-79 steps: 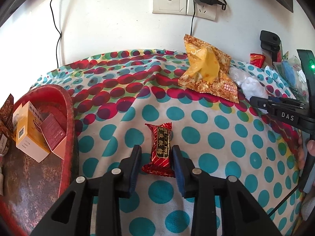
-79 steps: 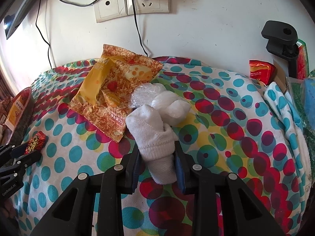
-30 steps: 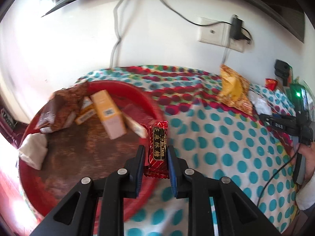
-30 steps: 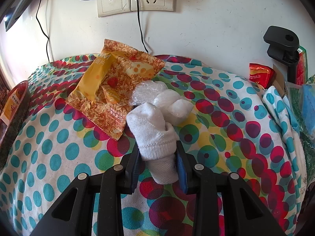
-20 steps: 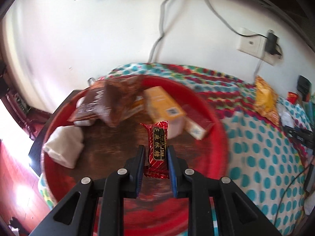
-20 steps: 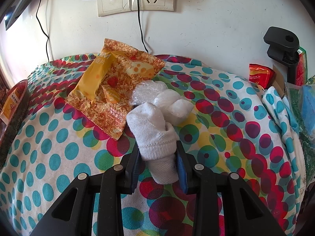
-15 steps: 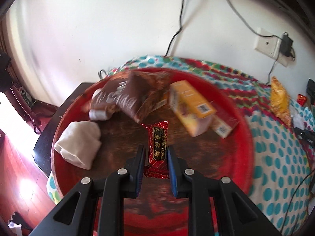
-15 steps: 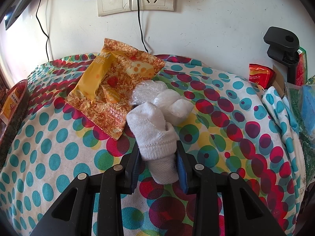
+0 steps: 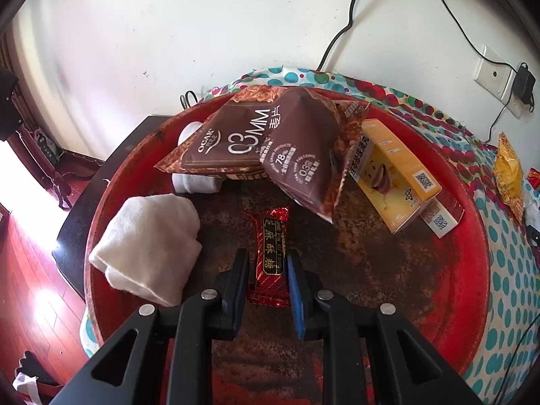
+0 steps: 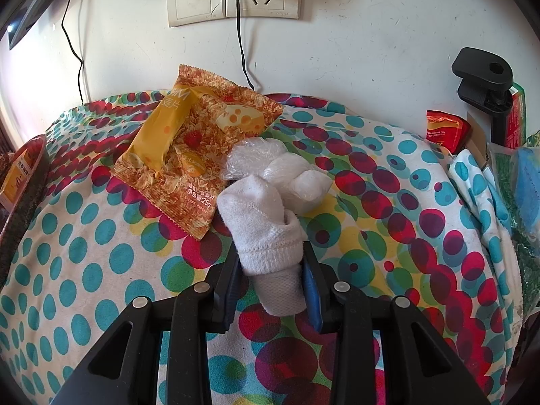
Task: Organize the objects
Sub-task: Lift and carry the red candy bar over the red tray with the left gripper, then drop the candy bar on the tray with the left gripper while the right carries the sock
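red candy (image 9: 274,253) over tray (image 9: 472,270), white sock (image 10: 266,229) upright

A brown cereal packet (image 9: 270,148) covered most of a white sock (image 9: 195,182) and one end of a yellow box (image 9: 391,172), which hid much of a smaller box (image 9: 442,214). The picture's edge cut off the red tray (image 10: 25,189) and blue packet (image 10: 528,182).

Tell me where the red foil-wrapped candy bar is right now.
In the left wrist view, the red foil-wrapped candy bar sits clamped between the left gripper jaws over the round red tray, between the folded white cloth and yellow box.
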{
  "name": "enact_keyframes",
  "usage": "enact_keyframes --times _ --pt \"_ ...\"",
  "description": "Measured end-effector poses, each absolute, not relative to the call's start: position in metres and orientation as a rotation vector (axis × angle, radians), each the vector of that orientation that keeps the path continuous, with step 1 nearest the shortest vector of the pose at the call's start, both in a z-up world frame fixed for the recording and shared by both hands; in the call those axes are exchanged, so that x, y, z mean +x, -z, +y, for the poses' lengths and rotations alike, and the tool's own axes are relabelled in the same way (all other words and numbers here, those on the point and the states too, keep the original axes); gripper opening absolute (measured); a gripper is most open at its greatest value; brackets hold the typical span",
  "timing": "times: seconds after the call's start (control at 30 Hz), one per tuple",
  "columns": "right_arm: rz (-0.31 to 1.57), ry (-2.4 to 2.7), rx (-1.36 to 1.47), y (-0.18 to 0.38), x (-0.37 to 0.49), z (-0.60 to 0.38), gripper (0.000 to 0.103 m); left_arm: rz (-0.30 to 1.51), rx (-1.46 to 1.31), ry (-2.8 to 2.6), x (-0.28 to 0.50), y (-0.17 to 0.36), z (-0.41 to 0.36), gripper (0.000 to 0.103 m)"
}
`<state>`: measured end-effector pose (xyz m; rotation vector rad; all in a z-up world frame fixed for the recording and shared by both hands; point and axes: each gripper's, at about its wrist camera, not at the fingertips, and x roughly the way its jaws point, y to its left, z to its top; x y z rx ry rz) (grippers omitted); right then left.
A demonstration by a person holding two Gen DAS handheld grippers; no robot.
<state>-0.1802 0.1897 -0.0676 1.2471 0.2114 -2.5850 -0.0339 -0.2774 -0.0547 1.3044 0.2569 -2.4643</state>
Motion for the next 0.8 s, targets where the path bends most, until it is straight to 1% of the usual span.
enact_keyframes --times 0.1,0.3,0.43,0.8 --pt "0.213 2.585 1.247 0.067 -0.180 0.189 0.032 0.259 1.307 2.467 -0.035 0.056 -0.277 0.025" --pt "0.226 2.588 1.248 0.067 -0.181 0.189 0.032 0.252 1.282 2.476 -0.031 0.054 -0.279 0.026" --pt "0.234 2.591 1.248 0.067 -0.182 0.191 0.033 0.256 1.261 2.473 -0.026 0.053 -0.279 0.032" --pt "0.249 2.597 1.247 0.066 -0.179 0.189 0.032 0.276 1.138 2.517 0.012 0.038 -0.270 0.040"
